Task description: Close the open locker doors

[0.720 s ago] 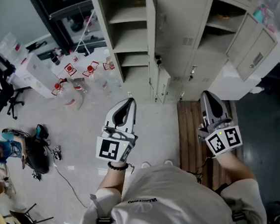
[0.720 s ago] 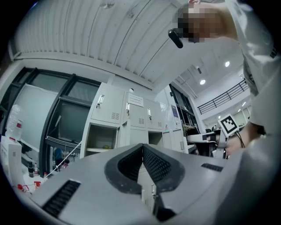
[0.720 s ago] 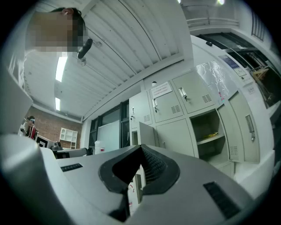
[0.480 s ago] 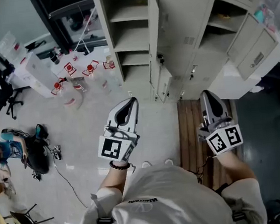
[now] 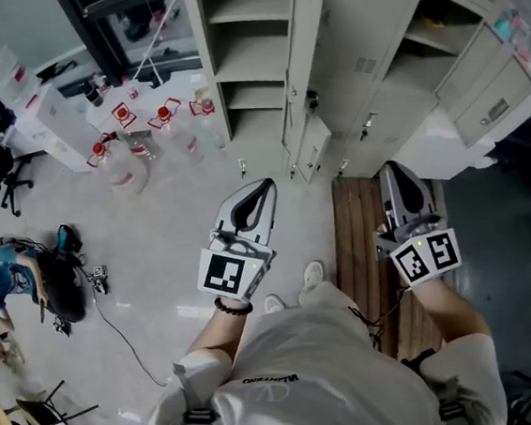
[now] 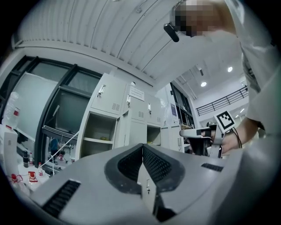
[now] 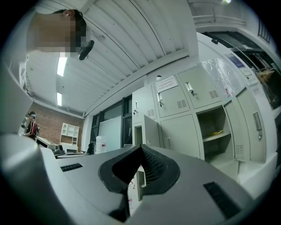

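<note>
Both my tongs were shut tight, and nothing was in them. My left tongs (image 5: 261, 190) and my right tongs (image 5: 395, 172) pointed at the row of pale grey metal lockers (image 5: 362, 55) in front of me. They were well apart from the lockers and touched no door.

The tall grey locker door (image 5: 304, 42) stood open. It ran up and down, and its edge stuck out toward me, beside the open locker with shelves (image 5: 245, 39). It lay ahead of my left tongs and a bit to the right, so I think my left hand was the nearer one to push it. Below it, a small grey door (image 5: 313, 150) hung open too. Far to the right, a wide grey door (image 5: 490, 89) was open, and my right tongs were nearer to that one.

The head view showed the floor, the brown wooden boards (image 5: 361, 244) and the clear bottles with red labels (image 5: 131, 141). The left gripper view showed the shut top doors (image 6: 109, 94) from the front. The right gripper view showed a red brick wall (image 7: 48, 127) far off
</note>
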Tool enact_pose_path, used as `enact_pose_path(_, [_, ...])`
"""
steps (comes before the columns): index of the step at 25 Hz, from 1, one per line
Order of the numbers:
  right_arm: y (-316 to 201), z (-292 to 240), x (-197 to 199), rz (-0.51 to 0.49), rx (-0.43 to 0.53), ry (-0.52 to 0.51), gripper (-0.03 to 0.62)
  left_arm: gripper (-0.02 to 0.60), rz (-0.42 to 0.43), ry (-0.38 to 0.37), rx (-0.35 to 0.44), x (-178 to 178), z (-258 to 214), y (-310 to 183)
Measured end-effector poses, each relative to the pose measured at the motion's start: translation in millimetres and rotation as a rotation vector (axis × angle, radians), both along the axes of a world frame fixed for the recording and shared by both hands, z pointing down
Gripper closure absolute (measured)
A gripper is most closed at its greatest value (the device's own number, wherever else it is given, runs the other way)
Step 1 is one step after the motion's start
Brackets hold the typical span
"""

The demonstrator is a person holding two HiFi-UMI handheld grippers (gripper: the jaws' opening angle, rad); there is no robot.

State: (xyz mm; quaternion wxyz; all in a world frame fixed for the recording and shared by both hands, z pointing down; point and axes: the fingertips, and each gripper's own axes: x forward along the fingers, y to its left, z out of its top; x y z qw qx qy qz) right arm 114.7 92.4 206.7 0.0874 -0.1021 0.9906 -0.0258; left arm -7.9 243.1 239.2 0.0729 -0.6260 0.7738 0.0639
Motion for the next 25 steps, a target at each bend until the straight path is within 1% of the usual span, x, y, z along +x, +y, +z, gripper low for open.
enact_pose_path(4, [-14.5,10.9,-16.2,-0.022,-0.020,0.006,0.585,0.575,-0.011,0.011,-0.024,-11.8,10.5,-20.9])
enact_pose_path(6, [-27.5,13.3,-25.5,-0.039,-0.030,0.001,0.585,0.575,-0.021,0.001,-0.033,-18.7,10.7,-38.0])
enact_pose_path(10, [-53.4,13.5,-50.2,-0.096,-0.022,-0.015,0.584,0.575,-0.061,-0.008,-0.080,-35.2,15.8,-73.3])
enact_pose_path(12, [-66.7,12.3,-64.3,-0.131,-0.022,-0.019,0.584,0.575,-0.075,-0.017,-0.071,-42.1,15.7,-92.8])
enact_pose_path(14, [-77.9,12.6,-77.0,-0.170,-0.019,-0.019,0.585,0.575,-0.089,-0.033,-0.078,-46.6,18.4,-110.8])
enact_pose_path(19, [-109.7,17.1,-103.0,-0.244,-0.021,-0.023,0.583,0.575,-0.150,-0.033,-0.123,-61.6,33.5,-151.2])
enact_pose_path(22, [-122.4,22.4,-114.7,-0.284,-0.019,-0.013,0.585,0.575,-0.203,-0.024,-0.138,-70.4,40.0,-166.1])
enact_pose_path(25, [-128.3,31.4,-123.1,-0.308,-0.038,0.000,0.585,0.575,-0.223,-0.017,-0.165,-75.6,54.5,-175.4])
